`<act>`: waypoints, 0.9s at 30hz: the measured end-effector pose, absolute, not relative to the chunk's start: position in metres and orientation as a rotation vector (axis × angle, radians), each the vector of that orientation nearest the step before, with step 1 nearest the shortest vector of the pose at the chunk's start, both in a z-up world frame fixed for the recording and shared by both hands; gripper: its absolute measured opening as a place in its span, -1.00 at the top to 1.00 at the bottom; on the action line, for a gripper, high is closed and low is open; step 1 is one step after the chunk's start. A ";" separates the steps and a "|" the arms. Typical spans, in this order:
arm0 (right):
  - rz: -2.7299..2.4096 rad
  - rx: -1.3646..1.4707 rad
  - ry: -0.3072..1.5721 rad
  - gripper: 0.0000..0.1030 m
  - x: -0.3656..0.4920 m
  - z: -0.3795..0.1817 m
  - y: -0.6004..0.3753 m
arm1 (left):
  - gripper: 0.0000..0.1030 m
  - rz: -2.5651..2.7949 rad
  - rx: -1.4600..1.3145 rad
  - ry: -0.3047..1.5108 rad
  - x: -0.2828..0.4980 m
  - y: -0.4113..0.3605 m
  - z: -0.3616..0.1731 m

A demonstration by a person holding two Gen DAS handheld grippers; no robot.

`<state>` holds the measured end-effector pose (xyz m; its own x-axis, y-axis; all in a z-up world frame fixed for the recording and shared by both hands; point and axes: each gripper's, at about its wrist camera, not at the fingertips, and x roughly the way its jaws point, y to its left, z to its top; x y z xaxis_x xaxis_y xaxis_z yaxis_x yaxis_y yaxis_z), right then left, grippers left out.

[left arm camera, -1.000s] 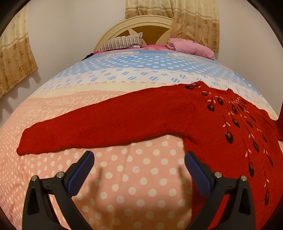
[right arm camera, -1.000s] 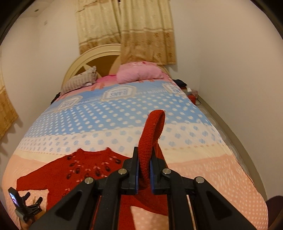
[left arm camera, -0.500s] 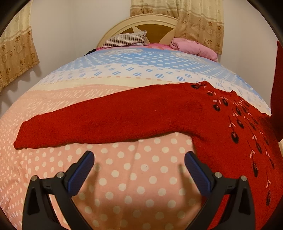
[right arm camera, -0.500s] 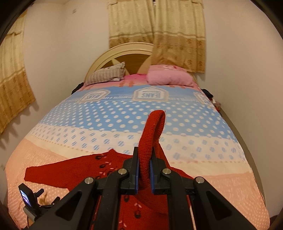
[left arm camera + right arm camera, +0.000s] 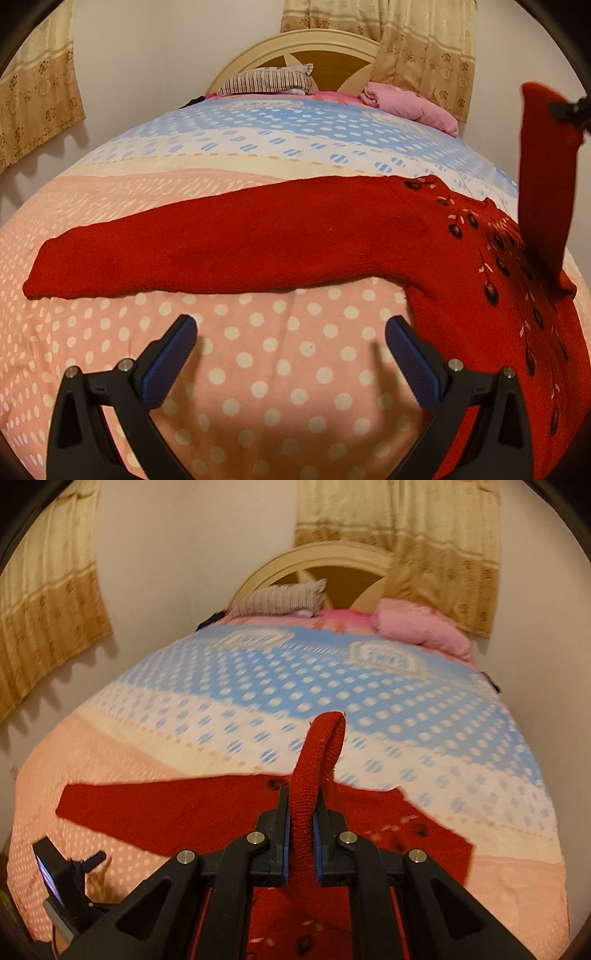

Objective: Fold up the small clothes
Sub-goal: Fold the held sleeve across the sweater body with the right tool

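Red sweater lies spread near the bed's foot edge; soft, limp knit, best pinched at cuffs. Right gripper clamps one sleeve cuff aloft; left gripper hangs spread wide, empty.

Right view motion-blurred; sweater hem hidden behind gripper; left view crops sweater's right side.

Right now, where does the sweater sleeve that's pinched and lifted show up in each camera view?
Left wrist view: lifted sleeve hangs at the right edge.
Right wrist view: centre, clamped in the right hand-held gripper.
Shared landmark: striped pillow at the headboard.
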<state>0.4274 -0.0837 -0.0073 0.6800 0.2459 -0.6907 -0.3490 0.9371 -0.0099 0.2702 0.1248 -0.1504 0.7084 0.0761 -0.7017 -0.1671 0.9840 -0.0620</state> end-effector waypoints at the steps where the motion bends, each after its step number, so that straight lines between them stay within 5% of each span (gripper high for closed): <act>1: 0.346 -0.154 0.764 0.83 0.428 -0.017 -0.075 | -1.00 0.136 -0.125 0.773 0.270 0.125 -0.151; 10: 0.501 -0.123 0.924 0.81 0.439 -0.129 -0.017 | -1.00 0.096 -0.132 0.826 0.277 0.124 -0.158; 12: 0.546 -0.087 1.023 0.25 0.444 -0.153 -0.013 | -1.00 0.074 -0.160 0.821 0.275 0.128 -0.158; 13: 0.559 -0.078 1.026 0.14 0.439 -0.156 -0.016 | -1.00 0.069 -0.179 0.811 0.273 0.132 -0.156; 17: 0.595 -0.083 0.959 0.12 0.405 -0.142 -0.049 | -0.97 0.026 -0.258 0.773 0.266 0.141 -0.148; 22: 0.489 -0.151 0.912 0.12 0.373 -0.131 -0.117 | -0.79 -0.045 -0.227 0.748 0.278 0.121 -0.123; 27: 0.391 -0.106 0.906 0.12 0.345 -0.135 -0.180 | -0.33 -0.080 -0.126 0.765 0.318 0.084 -0.122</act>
<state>0.3449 -0.1799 -0.1346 0.5518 0.2861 -0.7834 -0.3741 0.9244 0.0741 0.3177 0.0839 -0.1225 0.7186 -0.1182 -0.6854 0.0267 0.9894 -0.1426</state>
